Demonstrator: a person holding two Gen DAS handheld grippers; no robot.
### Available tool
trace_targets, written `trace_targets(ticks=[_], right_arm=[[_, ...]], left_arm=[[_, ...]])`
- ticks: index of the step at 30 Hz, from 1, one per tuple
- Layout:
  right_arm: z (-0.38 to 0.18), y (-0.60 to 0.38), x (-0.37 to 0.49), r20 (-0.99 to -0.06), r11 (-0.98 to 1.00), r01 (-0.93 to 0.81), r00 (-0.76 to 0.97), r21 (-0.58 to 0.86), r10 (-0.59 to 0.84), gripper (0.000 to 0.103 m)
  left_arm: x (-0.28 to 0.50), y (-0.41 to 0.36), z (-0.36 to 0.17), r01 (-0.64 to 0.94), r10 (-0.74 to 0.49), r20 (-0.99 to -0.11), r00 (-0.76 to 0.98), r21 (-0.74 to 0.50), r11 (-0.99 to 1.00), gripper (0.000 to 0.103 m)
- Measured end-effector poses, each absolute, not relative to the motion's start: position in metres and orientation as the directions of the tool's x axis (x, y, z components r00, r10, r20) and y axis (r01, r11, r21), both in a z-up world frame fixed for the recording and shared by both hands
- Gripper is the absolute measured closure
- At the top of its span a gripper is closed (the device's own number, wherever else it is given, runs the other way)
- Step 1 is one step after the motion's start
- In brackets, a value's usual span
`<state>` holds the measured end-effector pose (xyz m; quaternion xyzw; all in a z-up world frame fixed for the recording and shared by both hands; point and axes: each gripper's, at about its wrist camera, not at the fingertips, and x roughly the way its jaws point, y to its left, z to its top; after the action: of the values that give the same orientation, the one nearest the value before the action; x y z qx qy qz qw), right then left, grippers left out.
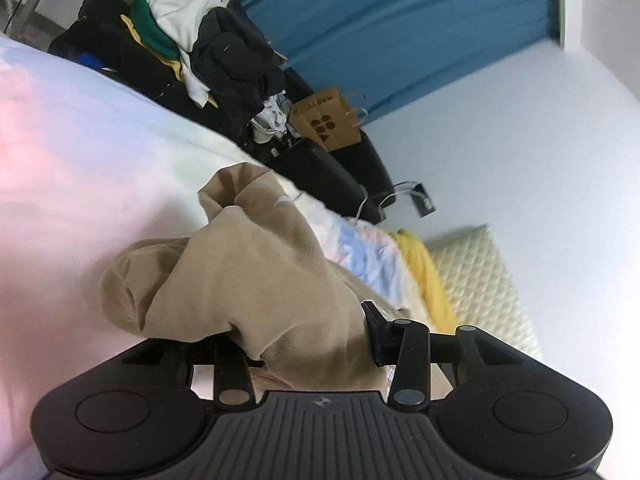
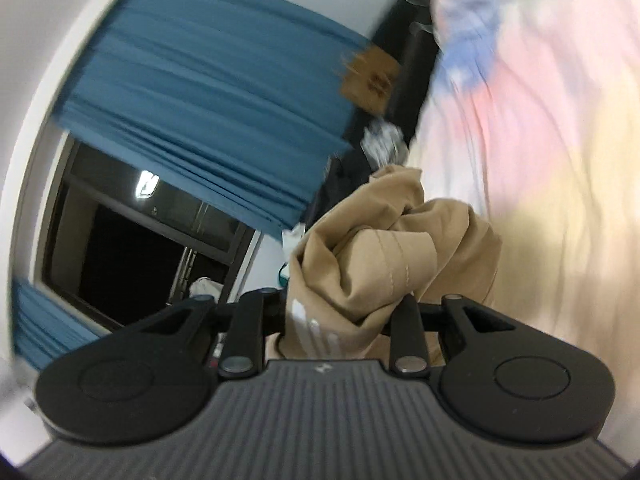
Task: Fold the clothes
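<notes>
A tan garment [image 1: 248,272] is bunched up in front of my left gripper [image 1: 296,344], which is shut on it; the cloth hides most of both fingers. The same tan garment [image 2: 384,256] shows in the right wrist view, crumpled, with white stripes near its lower edge. My right gripper [image 2: 340,320] is shut on it, and the cloth covers the fingertips. The garment hangs over a pastel bedsheet [image 1: 80,184], which also fills the right side of the right wrist view [image 2: 540,160].
A pile of clothes [image 1: 188,40] sits on a dark chair beyond the bed. A cardboard box [image 1: 326,118] and a blue curtain [image 1: 380,28] stand behind it. A yellow cloth [image 1: 424,276] and a quilted pillow [image 1: 480,280] lie on the bed. A dark window [image 2: 132,248] is at left.
</notes>
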<state>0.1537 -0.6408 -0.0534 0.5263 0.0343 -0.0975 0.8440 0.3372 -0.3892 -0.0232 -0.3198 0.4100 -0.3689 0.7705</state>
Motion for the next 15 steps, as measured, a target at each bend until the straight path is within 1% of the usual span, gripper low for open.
trace_targets(ticks=[5,6,9,11,12,15], right_arm=[[-0.116,-0.640,0.149,-0.280,0.414,0.288,0.956,0.863,-0.082,0.074],[-0.126,-0.638,0.147,-0.309,0.411,0.312,0.948,0.857,-0.075,0.074],[-0.155,-0.625,0.131,-0.341,0.393,0.341,0.937,0.854,-0.072,0.074],[-0.171,-0.617,0.122,-0.370,0.363,0.369,0.926,0.855,-0.070,0.073],[-0.176,-0.615,0.121,-0.394,0.352,0.394,0.916,0.849,-0.074,0.073],[-0.178,-0.612,0.122,-0.450,0.357,0.450,0.889,0.819,-0.088,0.068]], left_arm=[[0.323,-0.367,-0.100,0.226,-0.795,-0.512,0.326,-0.774,0.592,0.059],[0.320,-0.365,-0.112,0.222,-0.790,-0.525,0.318,-0.768,0.600,0.059],[0.331,-0.361,-0.144,0.236,-0.771,-0.552,0.318,-0.742,0.628,0.056],[0.337,-0.363,-0.157,0.220,-0.760,-0.563,0.325,-0.736,0.640,0.053],[0.340,-0.364,-0.162,0.212,-0.755,-0.568,0.328,-0.735,0.645,0.053],[0.341,-0.366,-0.168,0.207,-0.738,-0.584,0.338,-0.719,0.664,0.045]])
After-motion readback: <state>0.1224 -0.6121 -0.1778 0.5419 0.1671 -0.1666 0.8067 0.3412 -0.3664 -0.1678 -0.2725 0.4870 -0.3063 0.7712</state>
